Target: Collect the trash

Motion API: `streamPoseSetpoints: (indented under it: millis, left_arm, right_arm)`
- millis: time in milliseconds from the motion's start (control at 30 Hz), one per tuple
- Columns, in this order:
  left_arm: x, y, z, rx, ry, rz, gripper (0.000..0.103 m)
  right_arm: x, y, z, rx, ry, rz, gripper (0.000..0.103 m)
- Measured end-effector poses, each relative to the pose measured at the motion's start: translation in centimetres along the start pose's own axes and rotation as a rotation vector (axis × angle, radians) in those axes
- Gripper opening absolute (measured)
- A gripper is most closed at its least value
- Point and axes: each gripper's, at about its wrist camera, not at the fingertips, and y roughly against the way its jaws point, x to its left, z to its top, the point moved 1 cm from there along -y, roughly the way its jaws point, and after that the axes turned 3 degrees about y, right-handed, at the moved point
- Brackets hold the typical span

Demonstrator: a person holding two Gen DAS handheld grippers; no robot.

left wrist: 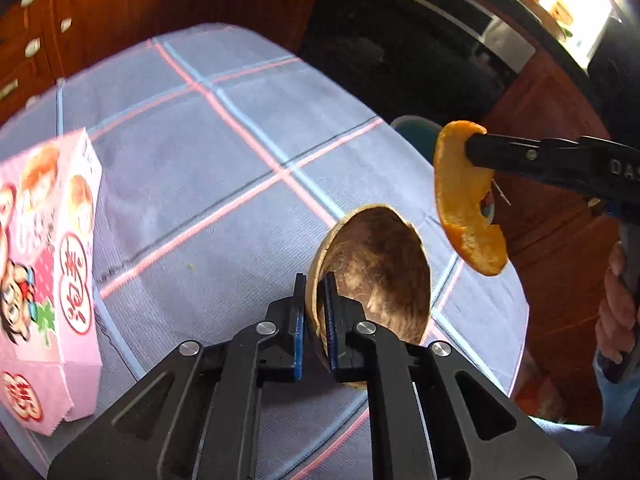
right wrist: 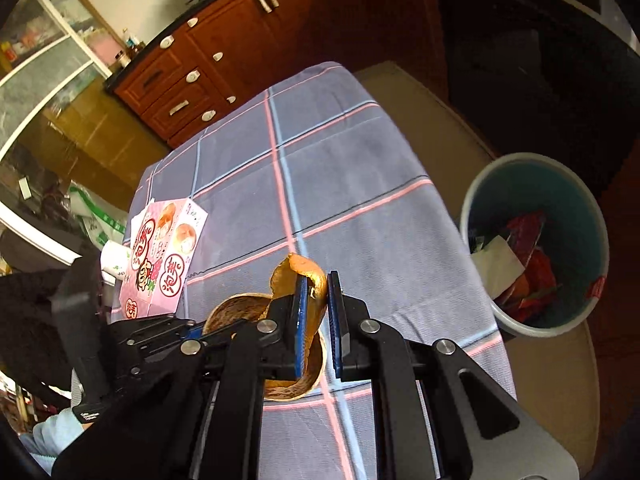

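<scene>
My left gripper (left wrist: 314, 304) is shut on the rim of a brown wooden bowl (left wrist: 380, 268) and holds it tilted over the checked tablecloth (left wrist: 224, 152). My right gripper (right wrist: 318, 292) is shut on a curled orange peel (right wrist: 312, 276); in the left wrist view the orange peel (left wrist: 460, 208) hangs in the air to the right of the bowl, held at its top by the right gripper (left wrist: 478, 140). The bowl (right wrist: 240, 312) shows just below and left of the peel in the right wrist view. A blue bin (right wrist: 536, 240) with wrappers and paper stands on the floor right of the table.
A pink snack box (left wrist: 44, 272) lies on the table's left side, also in the right wrist view (right wrist: 160, 256). Brown kitchen cabinets (right wrist: 208, 64) stand behind the table. The bin's rim (left wrist: 416, 128) peeks past the table's right edge.
</scene>
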Motion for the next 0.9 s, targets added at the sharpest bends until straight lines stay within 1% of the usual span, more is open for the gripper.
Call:
streamPoseSetpoints:
  millis: [133, 300, 467, 600, 700, 800, 900]
  left_arm:
    - [-2.2, 0.8, 1.4, -0.018, -0.064, 0.042, 0.008]
    - [-5.0, 1.3, 3.7, -0.032, -0.126, 0.057, 0.008]
    - [-9.2, 0.3, 7.1, -0.032, -0.215, 0.048, 0.008]
    - [-12.9, -1.9, 10.1, -0.015, -0.266, 0.009, 0.008]
    - [-15.5, -4.6, 12.1, 0.009, -0.295, -0.026, 0.008]
    - [-18.2, -7.4, 13.6, 0.031, -0.337, -0.044, 0.008]
    - [-19.9, -10.9, 14.4, 0.079, -0.362, -0.051, 0.008]
  right_arm:
    - [-2.4, 0.8, -0.2, -0.027, -0.048, 0.027, 0.01]
    - [-5.8, 2.5, 0.1, -0.081, -0.107, 0.033, 0.01]
    - [-10.8, 4.9, 0.5, -0.144, -0.184, 0.007, 0.01]
    - [-15.9, 6.3, 0.7, -0.183, -0.271, -0.052, 0.01]
    - [-19.3, 6.5, 0.8, -0.188, -0.327, -0.102, 0.01]
    - [-22.5, 5.8, 0.6, -0.163, -0.374, -0.155, 0.01]
    - [-24.9, 3.7, 0.2, -0.106, -0.407, -0.194, 0.01]
